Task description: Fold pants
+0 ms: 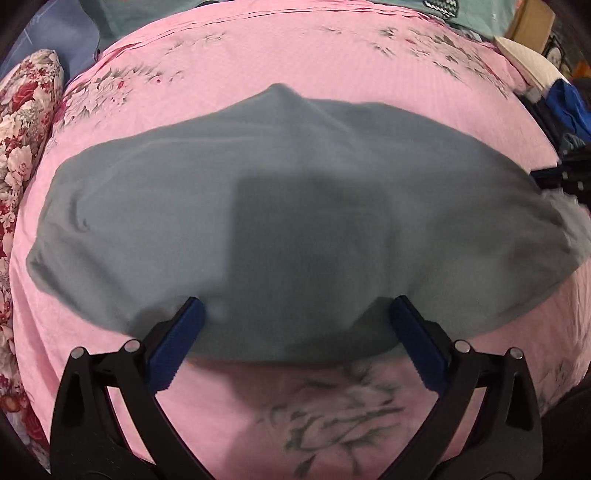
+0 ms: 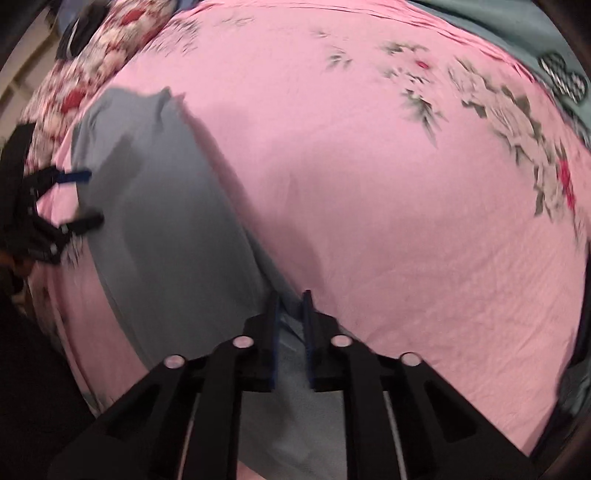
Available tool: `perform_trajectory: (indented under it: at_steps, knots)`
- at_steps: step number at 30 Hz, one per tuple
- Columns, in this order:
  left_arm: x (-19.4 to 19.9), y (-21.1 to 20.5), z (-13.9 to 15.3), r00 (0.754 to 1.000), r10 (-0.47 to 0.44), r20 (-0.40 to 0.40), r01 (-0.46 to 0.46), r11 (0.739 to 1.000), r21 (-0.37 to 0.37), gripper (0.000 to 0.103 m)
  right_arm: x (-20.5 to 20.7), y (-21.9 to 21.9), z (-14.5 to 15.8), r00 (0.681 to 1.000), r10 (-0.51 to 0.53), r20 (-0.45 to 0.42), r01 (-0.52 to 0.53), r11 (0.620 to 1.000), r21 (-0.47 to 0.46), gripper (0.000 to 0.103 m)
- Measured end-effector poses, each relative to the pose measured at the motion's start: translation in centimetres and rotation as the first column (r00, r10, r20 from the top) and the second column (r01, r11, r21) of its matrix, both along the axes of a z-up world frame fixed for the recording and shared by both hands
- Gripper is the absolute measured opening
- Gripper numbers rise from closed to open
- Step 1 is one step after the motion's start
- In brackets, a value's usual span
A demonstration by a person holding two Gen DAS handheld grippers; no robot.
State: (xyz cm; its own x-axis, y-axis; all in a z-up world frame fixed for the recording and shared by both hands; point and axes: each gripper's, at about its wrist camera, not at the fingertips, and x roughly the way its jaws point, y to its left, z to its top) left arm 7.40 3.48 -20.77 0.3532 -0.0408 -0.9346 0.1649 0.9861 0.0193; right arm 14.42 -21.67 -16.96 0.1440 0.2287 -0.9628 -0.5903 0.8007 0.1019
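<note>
Your right claw (image 2: 290, 295) is pinched tight on one end of the gray pants (image 1: 280, 206) lying on the pink bed (image 1: 295, 55), your left claw (image 1: 295, 314) is wide apart, so I think you grab, then fold.

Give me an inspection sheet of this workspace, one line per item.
Surface: pink floral bedsheet, lightly wrinkled.
Job's things: grey pants spread flat across the sheet, one end bunched at the right gripper.
Clutter: red floral pillow at the sheet's edge; blue cloth and a cardboard box beyond it.
Grippers: left gripper open, fingers over the pants' near edge; right gripper shut on the pants' end.
Cables: nothing seen.
Surroundings: teal bedding at the far edge; beyond that too dark to tell.
</note>
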Motion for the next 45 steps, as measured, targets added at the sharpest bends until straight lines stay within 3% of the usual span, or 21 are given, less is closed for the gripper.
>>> perform_trajectory:
  at_steps: [4, 6, 9, 11, 14, 16, 19, 21, 23, 25, 28, 30, 37, 38, 39, 41, 43, 44, 45]
  knots:
    - [0.5, 2.1, 0.7, 0.999, -0.007, -0.031, 0.007, 1.000, 0.015, 0.101, 2.2, -1.3, 0.2, 0.988, -0.156, 0.016, 0.156, 0.988, -0.004, 0.005]
    - [-0.4, 4.4, 2.8, 1.000, 0.003, 0.028, -0.004, 0.999, 0.046, 0.101, 2.2, -0.7, 0.8, 0.981, -0.192, 0.035, 0.192, 0.981, 0.012, 0.007]
    - [0.8, 9.8, 5.7, 0.990, 0.070, 0.124, -0.082, 0.992, 0.099, 0.101, 1.8, 0.8, 3.1, 0.953, -0.289, 0.096, 0.286, 0.957, 0.035, 0.026]
    - [2.3, 14.7, 6.1, 0.977, 0.150, 0.153, -0.170, 0.978, 0.124, 0.101, 0.9, 3.1, 5.0, 0.938, -0.313, 0.147, 0.298, 0.947, 0.117, 0.031]
    - [4.9, 21.1, 5.1, 0.959, 0.250, 0.137, -0.266, 0.956, 0.121, 0.101, -0.8, 10.3, 6.1, 0.965, -0.216, 0.148, 0.181, 0.959, 0.219, 0.035]
    - [6.7, 24.0, 4.1, 0.954, 0.286, 0.087, -0.290, 0.956, 0.041, 0.101, -2.4, 16.3, 5.7, 0.983, -0.095, 0.160, 0.053, 0.967, 0.251, 0.035]
    - [8.8, 26.2, 2.6, 0.956, 0.293, 0.005, -0.290, 0.950, -0.116, 0.101, -5.1, 25.4, 4.5, 0.976, 0.074, 0.204, -0.125, 0.960, 0.250, 0.042]
    - [9.0, 26.1, 1.6, 0.963, 0.268, -0.038, -0.270, 0.940, -0.210, 0.099, -7.2, 30.2, 3.8, 0.951, 0.159, 0.264, -0.218, 0.952, 0.213, 0.046]
    - [9.1, 26.0, 1.2, 0.970, 0.234, -0.058, -0.241, 0.930, -0.277, 0.088, -9.2, 34.7, 3.0, 0.902, 0.242, 0.358, -0.308, 0.941, 0.141, 0.049]
    - [9.3, 26.1, 1.7, 0.977, 0.209, -0.049, -0.214, 0.928, -0.305, 0.069, -9.9, 38.9, 1.8, 0.838, 0.317, 0.444, -0.372, 0.927, 0.040, 0.050]
    - [8.8, 27.8, 4.2, 0.970, 0.241, 0.010, -0.224, 0.915, -0.335, 0.071, -11.1, 43.1, -0.1, 0.753, 0.390, 0.530, -0.412, 0.907, -0.082, 0.050]
    - [8.6, 29.1, 5.8, 0.964, 0.261, 0.060, -0.230, 0.922, -0.310, 0.071, -10.8, 45.4, -1.1, 0.737, 0.398, 0.545, -0.410, 0.906, -0.108, 0.050]
    - [6.8, 31.8, 7.9, 0.958, 0.265, 0.109, -0.228, 0.935, -0.271, 0.077, -9.8, 47.4, -3.2, 0.765, 0.403, 0.502, -0.400, 0.909, -0.120, 0.047]
    - [6.7, 32.1, 7.7, 0.958, 0.266, 0.107, -0.230, 0.936, -0.269, 0.077, -9.5, 47.3, -3.1, 0.787, 0.384, 0.484, -0.386, 0.917, -0.100, 0.041]
    - [6.6, 32.3, 7.4, 0.959, 0.267, 0.099, -0.234, 0.936, -0.264, 0.077, -9.4, 47.1, -3.0, 0.805, 0.364, 0.469, -0.368, 0.926, -0.088, 0.018]
    - [6.4, 32.9, 6.9, 0.959, 0.271, 0.078, -0.240, 0.930, -0.280, 0.077, -8.6, 46.7, -2.3, 0.842, 0.311, 0.440, -0.314, 0.947, -0.068, 0.011]
    - [6.4, 33.6, 6.3, 0.964, 0.265, 0.025, -0.239, 0.904, -0.355, 0.084, -9.4, 46.0, -0.5, 0.849, 0.258, 0.461, -0.283, 0.959, -0.014, 0.010]
    - [6.5, 33.9, 5.8, 0.967, 0.253, -0.026, -0.242, 0.881, -0.406, 0.090, -9.7, 45.5, 0.7, 0.851, 0.226, 0.474, -0.270, 0.962, 0.027, 0.010]
    - [6.8, 34.1, 5.2, 0.968, 0.236, -0.084, -0.246, 0.842, -0.479, 0.090, -9.9, 45.3, 1.5, 0.851, 0.203, 0.484, -0.257, 0.965, 0.048, 0.010]
